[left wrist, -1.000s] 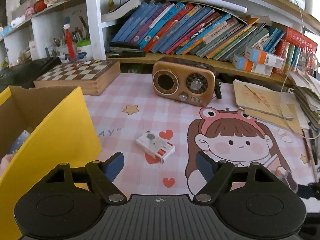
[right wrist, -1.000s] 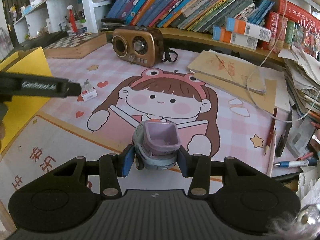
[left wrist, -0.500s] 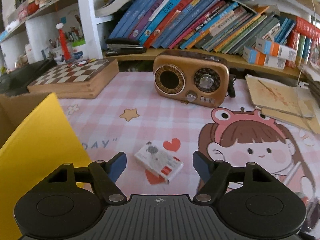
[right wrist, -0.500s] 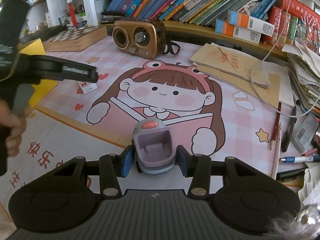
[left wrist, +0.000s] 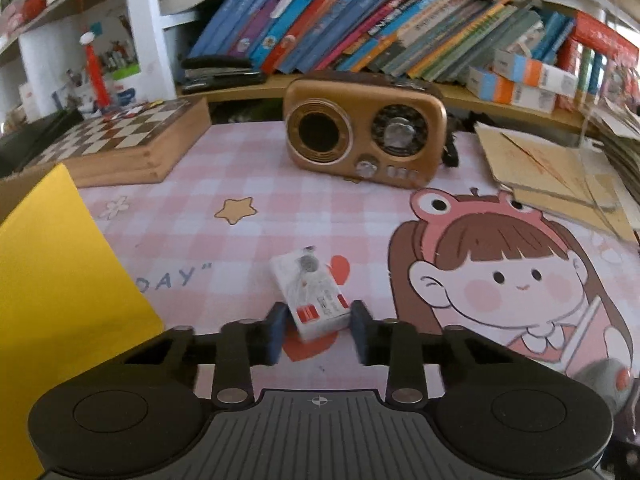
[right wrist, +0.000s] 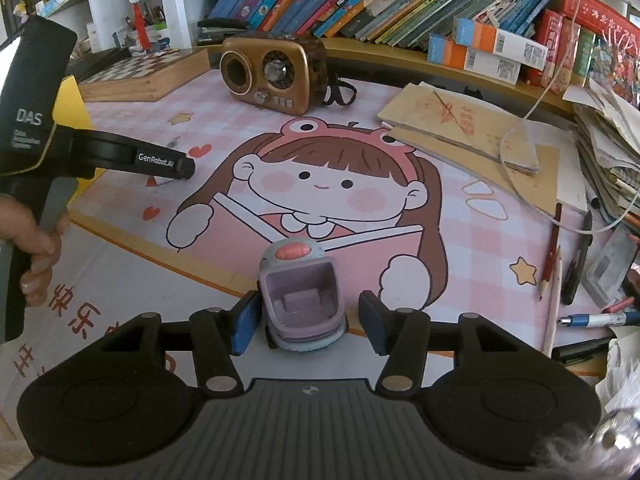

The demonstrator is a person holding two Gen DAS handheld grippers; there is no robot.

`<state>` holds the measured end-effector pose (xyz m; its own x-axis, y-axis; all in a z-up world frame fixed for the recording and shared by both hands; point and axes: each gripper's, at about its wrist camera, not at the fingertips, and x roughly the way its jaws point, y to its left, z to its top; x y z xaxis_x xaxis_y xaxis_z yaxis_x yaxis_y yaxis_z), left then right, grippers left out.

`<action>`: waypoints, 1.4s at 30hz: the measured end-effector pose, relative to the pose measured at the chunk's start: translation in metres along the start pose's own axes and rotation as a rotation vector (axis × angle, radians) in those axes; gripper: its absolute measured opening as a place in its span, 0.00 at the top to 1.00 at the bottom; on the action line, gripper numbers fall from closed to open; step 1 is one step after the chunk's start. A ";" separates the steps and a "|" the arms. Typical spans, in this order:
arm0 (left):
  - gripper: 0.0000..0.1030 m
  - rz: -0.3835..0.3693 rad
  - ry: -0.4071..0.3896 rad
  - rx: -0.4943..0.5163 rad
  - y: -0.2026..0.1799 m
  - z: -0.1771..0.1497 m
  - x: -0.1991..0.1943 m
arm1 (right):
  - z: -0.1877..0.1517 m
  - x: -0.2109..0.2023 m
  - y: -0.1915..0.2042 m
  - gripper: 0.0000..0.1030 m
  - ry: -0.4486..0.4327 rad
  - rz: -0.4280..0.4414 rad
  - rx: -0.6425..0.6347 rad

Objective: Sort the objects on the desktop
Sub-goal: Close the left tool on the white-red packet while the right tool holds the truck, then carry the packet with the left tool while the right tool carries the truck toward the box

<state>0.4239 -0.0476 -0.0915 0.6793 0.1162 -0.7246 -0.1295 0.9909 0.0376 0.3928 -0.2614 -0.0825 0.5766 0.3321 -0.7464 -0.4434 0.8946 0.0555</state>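
A small white box with red marks (left wrist: 310,294) lies on the pink desk mat (left wrist: 248,160). My left gripper (left wrist: 318,328) is closing and both pads have reached the near end of the box. A purple and grey toy car (right wrist: 300,304) stands tipped up on the mat between the jaws of my right gripper (right wrist: 308,326). The left pad touches the car and a gap shows at the right pad. In the right wrist view a hand (right wrist: 36,248) holds the left gripper (right wrist: 182,170) low over the mat at the left.
A yellow cardboard box (left wrist: 60,280) stands close at the left. Behind are a chessboard box (left wrist: 120,140), a golden radio (left wrist: 364,136) and a shelf of books (left wrist: 360,32). Paper stacks (right wrist: 460,120), pens and pencils (right wrist: 556,252) crowd the right side.
The left gripper moved forward and down over the white box and its jaws narrowed onto it, turning the box. The toy car tipped further in the right gripper, whose jaws now stand slightly wider.
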 end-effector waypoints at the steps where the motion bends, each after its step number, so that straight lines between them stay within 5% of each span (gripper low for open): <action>1: 0.71 -0.016 0.002 0.001 -0.001 -0.001 -0.003 | 0.000 0.000 0.001 0.61 -0.003 0.008 -0.002; 12: 0.71 -0.144 -0.047 0.075 -0.012 -0.027 -0.067 | -0.003 -0.008 0.003 0.61 -0.019 -0.018 0.006; 42: 0.71 -0.259 -0.151 0.050 0.028 -0.075 -0.189 | -0.022 -0.089 0.048 0.61 -0.105 -0.042 0.069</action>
<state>0.2374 -0.0474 -0.0050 0.7855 -0.1352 -0.6039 0.0951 0.9906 -0.0981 0.3053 -0.2545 -0.0281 0.6639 0.3203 -0.6758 -0.3714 0.9255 0.0738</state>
